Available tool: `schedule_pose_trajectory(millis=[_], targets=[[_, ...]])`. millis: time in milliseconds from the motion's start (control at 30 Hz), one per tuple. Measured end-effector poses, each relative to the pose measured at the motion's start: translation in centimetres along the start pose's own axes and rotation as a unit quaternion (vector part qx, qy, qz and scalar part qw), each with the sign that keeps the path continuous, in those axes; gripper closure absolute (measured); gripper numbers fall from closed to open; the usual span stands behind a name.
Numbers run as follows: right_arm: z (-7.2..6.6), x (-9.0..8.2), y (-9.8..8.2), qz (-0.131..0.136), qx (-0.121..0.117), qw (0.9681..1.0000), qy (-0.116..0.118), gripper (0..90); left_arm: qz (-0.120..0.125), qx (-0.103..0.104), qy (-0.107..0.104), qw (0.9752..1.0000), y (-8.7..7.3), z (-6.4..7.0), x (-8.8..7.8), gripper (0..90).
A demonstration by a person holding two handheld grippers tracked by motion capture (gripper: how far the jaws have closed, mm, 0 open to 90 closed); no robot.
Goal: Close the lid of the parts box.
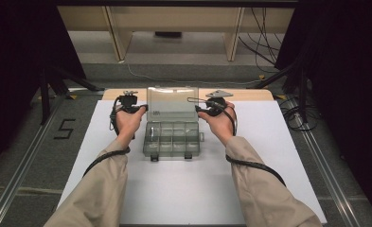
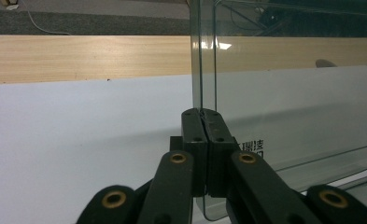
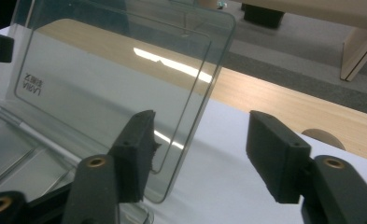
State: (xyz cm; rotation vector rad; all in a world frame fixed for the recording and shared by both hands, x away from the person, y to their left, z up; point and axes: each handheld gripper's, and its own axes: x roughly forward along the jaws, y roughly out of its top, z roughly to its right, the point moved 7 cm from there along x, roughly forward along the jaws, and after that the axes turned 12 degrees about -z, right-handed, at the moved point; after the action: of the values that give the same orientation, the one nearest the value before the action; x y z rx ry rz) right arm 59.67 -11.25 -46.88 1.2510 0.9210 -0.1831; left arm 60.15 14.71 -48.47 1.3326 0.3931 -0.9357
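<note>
The raised lid (image 1: 172, 102) is standing between my left tongs (image 1: 144, 108) and right tongs (image 1: 198, 108), blocking the way across. Outward of both, bare counter (image 1: 278, 156) is lying open; nearer me, the box tray (image 1: 172, 139) is sitting in the way.

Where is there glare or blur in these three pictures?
High view: soft overall, dark at both sides. Left gripper view: small bright glare on the clear lid, the near left tool slightly soft. Right gripper view: a white streak of reflected light across the lid.
</note>
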Motion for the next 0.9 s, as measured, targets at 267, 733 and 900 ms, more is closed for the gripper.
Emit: schedule_pose_trajectory(millis=[267, 733, 900], targets=[[0.1, 1.2, 0.7, -0.01, 0.006, 0.9999, -0.002, 55.9, -0.002, 0.009, -0.002, 1.0, -0.1, 0.0, -0.3, 89.0], [-0.4, 2.2, 1.0, -0.014, 0.042, 0.999, -0.001, 70.5, 0.013, 0.016, -0.008, 0.9998, 0.0, 0.3, -0.5, 89.0], [-0.3, 2.4, 0.9, -0.009, 0.057, 0.9983, -0.005, 75.1, 0.002, 0.032, -0.002, 0.9995, -0.2, 0.2, -0.7, 89.0]])
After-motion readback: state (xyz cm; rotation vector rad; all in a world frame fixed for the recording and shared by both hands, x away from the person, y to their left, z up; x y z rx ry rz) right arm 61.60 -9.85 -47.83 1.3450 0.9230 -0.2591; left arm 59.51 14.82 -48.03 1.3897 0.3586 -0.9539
